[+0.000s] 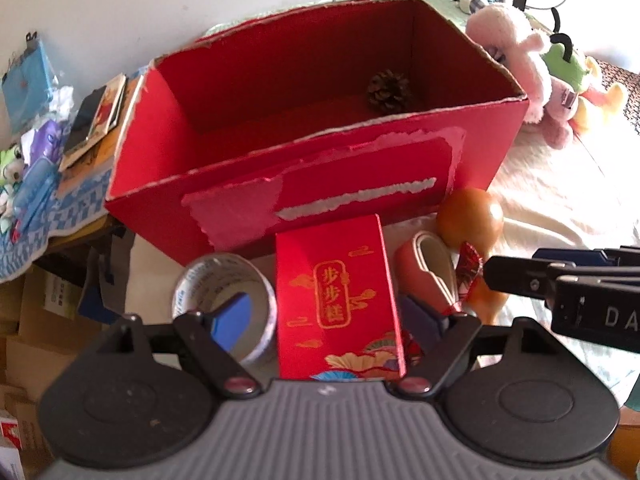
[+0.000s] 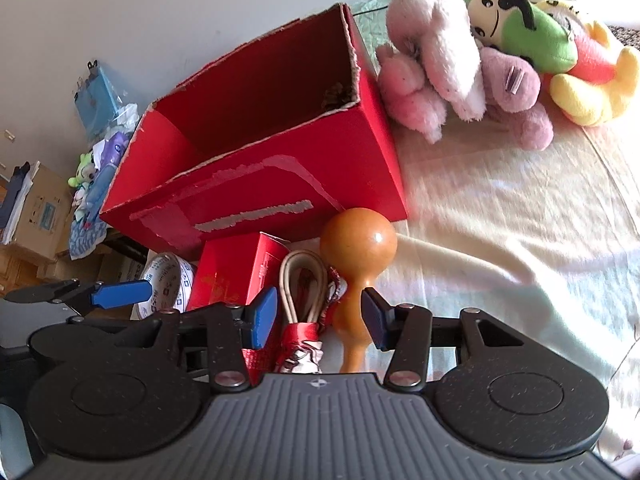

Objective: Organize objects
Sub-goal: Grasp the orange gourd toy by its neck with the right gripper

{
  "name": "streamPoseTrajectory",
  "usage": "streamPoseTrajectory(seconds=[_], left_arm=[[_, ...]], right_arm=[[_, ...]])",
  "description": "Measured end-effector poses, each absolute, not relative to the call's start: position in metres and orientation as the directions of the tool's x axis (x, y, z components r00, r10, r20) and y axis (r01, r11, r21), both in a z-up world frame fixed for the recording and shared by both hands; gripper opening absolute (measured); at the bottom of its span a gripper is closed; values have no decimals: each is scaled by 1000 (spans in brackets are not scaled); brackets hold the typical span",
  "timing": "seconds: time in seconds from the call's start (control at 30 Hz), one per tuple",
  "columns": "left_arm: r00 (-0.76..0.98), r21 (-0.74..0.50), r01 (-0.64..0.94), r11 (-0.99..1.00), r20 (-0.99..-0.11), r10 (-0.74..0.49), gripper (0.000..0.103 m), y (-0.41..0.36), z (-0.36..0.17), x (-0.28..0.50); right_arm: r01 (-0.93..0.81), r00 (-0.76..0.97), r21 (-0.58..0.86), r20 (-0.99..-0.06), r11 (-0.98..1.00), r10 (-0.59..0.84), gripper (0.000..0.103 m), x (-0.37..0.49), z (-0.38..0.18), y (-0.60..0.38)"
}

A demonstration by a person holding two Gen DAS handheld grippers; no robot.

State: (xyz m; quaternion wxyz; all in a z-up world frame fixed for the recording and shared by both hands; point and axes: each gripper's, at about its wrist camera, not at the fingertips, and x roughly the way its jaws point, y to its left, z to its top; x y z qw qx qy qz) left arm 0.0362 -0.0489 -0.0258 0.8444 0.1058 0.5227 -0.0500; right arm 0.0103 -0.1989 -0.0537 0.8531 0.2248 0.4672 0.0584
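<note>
1. Left wrist view: the left gripper [image 1: 330,320] stands wide open, its blue-padded fingers [image 1: 232,322] either side of a small red gift box [image 1: 338,300] without touching it; the left pad sits inside a roll of printed tape [image 1: 224,304]. The gift box bears gold Chinese characters in a framed label, reading roughly 步步糕, above cloud and fan patterns.
2. Just behind these stands a large red cardboard box [image 1: 320,168], open-topped with torn edges and peeled tape marks on its front wall; a pine cone [image 1: 390,91] lies on its floor near the far right corner.
3. Right of the gift box lie a coiled strap [image 1: 426,276] and an orange wooden gourd [image 1: 470,220] close to the large box's front. The right gripper [image 1: 560,284] enters from the right edge, showing white letters "DA"; here I cannot tell how wide it is.
4. Plush toys [image 1: 520,52] lie right of the large box on a cream blanket [image 1: 560,200].
5. Right wrist view: the right gripper [image 2: 318,316] is partly open, holding nothing; its fingers [image 2: 264,316] flank the gourd [image 2: 356,256] neck and a red-and-white wrapped item [image 2: 300,344], the right pad just beside the neck.
6. The tape roll [image 2: 168,284] shows blue print too blurred to read, with the left gripper [image 2: 120,292] beside it
</note>
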Motion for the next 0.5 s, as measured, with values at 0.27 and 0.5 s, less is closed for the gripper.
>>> streamPoseTrajectory(seconds=[0.27, 0.5], left_arm=[[425, 9, 168, 986, -903, -64, 83, -46, -29, 35], [422, -168, 215, 962, -873, -246, 79, -44, -27, 23]], right_arm=[[110, 515, 452, -788, 885, 338, 50, 22, -68, -223], [127, 459, 513, -789, 849, 408, 50, 34, -89, -240]])
